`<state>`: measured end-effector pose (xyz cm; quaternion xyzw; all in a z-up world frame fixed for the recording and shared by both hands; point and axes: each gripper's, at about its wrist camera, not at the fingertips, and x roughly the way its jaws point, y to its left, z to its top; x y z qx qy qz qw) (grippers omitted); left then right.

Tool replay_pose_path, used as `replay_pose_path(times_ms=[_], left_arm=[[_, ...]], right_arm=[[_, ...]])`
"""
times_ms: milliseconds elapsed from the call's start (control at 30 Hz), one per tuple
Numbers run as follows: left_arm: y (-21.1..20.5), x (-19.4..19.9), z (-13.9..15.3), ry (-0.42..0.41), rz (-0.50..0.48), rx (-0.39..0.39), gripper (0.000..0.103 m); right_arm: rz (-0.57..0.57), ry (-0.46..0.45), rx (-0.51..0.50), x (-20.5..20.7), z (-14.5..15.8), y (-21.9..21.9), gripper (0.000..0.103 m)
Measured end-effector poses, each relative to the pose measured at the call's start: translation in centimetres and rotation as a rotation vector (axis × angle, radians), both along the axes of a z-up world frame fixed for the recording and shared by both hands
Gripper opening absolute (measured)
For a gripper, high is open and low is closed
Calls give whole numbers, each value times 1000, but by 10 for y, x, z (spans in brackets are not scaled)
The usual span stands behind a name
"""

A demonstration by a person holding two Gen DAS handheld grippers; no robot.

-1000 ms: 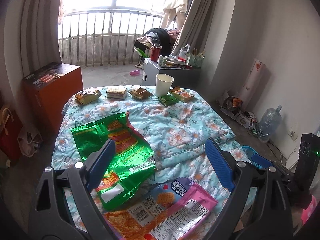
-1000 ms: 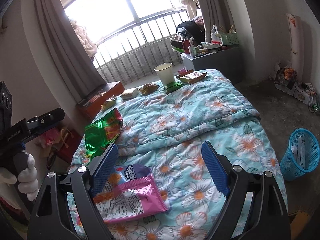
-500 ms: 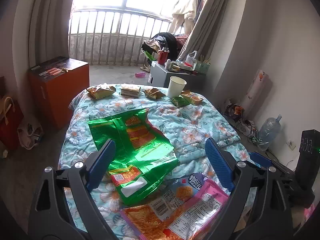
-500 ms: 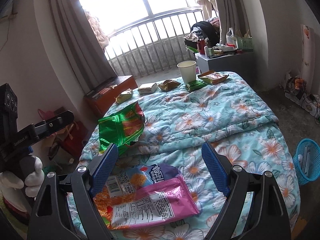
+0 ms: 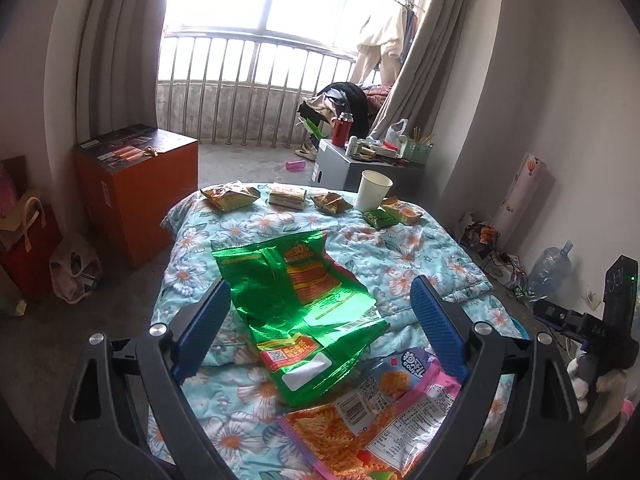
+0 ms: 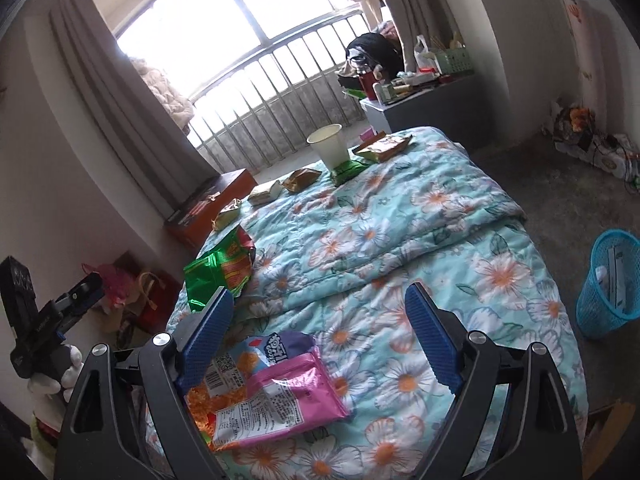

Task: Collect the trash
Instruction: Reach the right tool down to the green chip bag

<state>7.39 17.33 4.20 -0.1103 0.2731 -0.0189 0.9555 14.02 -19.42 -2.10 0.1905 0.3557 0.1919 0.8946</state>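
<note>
Green foil bag (image 5: 304, 300) frame centre on bed (image 5: 420, 248): light, crinkly, slippery; pinch at flat near edge. Left gripper (image 5: 320, 328) and right gripper (image 6: 320, 332) jaws apart, empty.

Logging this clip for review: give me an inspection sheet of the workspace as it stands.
Surface: floral quilt on a bed.
Job's things: green bag and pink bag near; paper cup and small wrappers at the far end; blue basket on the floor.
Clutter: orange box, crowded grey stand.
Grippers: left gripper and right gripper open, holding nothing.
Cables: tangle by the wall.
Surroundings: barred window, curtains.
</note>
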Motion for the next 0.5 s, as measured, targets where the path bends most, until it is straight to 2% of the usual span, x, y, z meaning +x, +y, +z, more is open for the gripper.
replay_pose_path(times_ms=[133, 233, 367, 500], left_arm=[[9, -8, -11, 16, 8, 2, 87], [13, -11, -23, 39, 22, 20, 87], [16, -7, -38, 73, 10, 4, 87], [17, 0, -51, 98, -3, -1, 87]], right_arm=[[60, 110, 100, -3, -26, -8, 85], [116, 168, 126, -11, -43, 1, 85], [194, 231, 134, -26, -58, 20, 85], [202, 230, 103, -30, -57, 26, 85]])
